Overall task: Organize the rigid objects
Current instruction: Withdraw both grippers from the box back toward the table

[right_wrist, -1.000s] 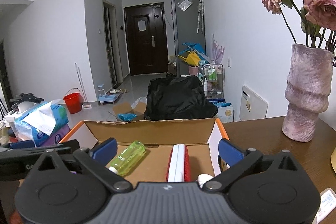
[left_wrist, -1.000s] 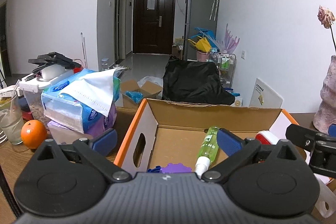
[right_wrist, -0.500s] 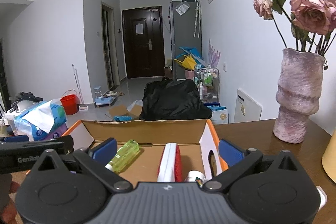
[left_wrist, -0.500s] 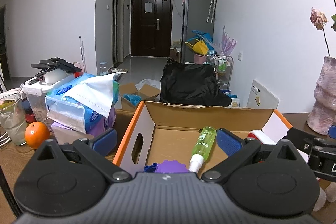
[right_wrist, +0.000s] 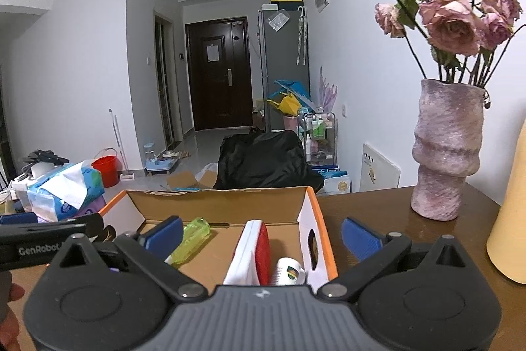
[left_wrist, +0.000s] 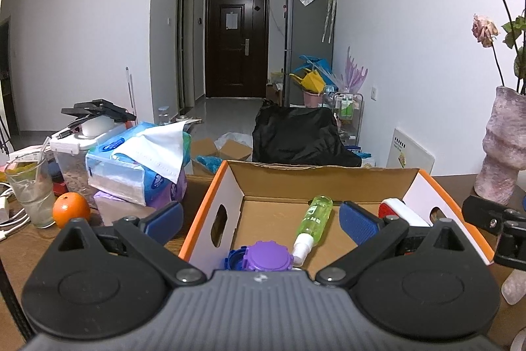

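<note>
Both grippers, left (left_wrist: 261, 219) and right (right_wrist: 262, 232), hovering over open cardboard box (left_wrist: 328, 178) on bench, jaws spread, holding nothing. Inside box: green spray bottle (left_wrist: 314, 214), purple cap (left_wrist: 269, 255) cut off by left gripper body, red-and-white item (right_wrist: 251, 252) partly hidden, white container (right_wrist: 287, 270) mostly hidden.

A lived-in home interior is shown: a hallway ending at a dark entrance door (left_wrist: 236, 50), a grey refrigerator (left_wrist: 307, 38) beside it, a wooden table (right_wrist: 388, 219) bearing a vase of dried roses (right_wrist: 447, 147), and tissue packs (left_wrist: 138, 160).
</note>
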Tool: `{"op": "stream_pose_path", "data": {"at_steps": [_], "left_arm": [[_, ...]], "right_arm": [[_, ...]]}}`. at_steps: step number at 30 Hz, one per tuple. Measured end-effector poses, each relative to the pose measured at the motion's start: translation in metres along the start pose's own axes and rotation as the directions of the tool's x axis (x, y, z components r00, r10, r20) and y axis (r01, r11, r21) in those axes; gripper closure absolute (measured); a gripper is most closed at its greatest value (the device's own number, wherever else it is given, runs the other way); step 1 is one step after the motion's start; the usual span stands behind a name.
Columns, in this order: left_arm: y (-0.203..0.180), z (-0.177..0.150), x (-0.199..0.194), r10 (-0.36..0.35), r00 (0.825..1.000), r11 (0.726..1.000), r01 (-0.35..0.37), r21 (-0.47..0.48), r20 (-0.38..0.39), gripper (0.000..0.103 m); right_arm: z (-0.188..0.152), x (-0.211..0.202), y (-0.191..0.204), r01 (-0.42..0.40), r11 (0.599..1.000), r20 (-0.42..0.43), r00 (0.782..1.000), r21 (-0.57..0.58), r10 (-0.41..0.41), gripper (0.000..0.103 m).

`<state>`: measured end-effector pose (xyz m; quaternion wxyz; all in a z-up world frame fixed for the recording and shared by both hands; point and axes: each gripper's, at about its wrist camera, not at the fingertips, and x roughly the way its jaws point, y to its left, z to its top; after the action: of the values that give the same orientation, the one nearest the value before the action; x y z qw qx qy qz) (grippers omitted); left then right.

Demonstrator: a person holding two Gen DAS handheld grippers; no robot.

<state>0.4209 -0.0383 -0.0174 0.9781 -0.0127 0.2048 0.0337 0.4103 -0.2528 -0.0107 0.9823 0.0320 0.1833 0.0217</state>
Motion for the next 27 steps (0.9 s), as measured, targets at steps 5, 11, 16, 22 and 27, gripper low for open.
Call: {"op": "stream_pose_path", "data": {"at_steps": [5,11,16,22,27], "left_arm": [[-0.001,-0.003,-0.010,-0.005,1.000,1.000,0.005,0.001,0.003,0.000],[-0.003,-0.011,-0.031,-0.009,1.000,1.000,0.009,0.010,0.012,0.000],[-0.004,-0.018,-0.049,-0.013,1.000,1.000,0.013,0.014,0.014,0.000],[-0.004,-0.028,-0.068,-0.011,1.000,1.000,0.011,0.019,0.010,0.000],[-0.003,-0.039,-0.084,-0.009,1.000,1.000,0.009,0.020,0.003,0.000]], "right_arm": [[-0.004,-0.015,-0.002,-0.006,1.000,0.012,1.000,-0.006,0.006,0.000],[-0.011,-0.036,-0.002,-0.016,1.000,0.025,1.000,-0.019,0.016,0.000],[-0.017,-0.051,-0.003,-0.014,0.999,0.025,1.000,-0.035,0.015,0.000],[-0.028,-0.075,-0.008,-0.016,0.999,0.031,0.999,-0.043,0.017,0.000],[-0.038,-0.094,-0.010,-0.014,0.998,0.031,0.999,-0.065,0.016,0.000]]}}
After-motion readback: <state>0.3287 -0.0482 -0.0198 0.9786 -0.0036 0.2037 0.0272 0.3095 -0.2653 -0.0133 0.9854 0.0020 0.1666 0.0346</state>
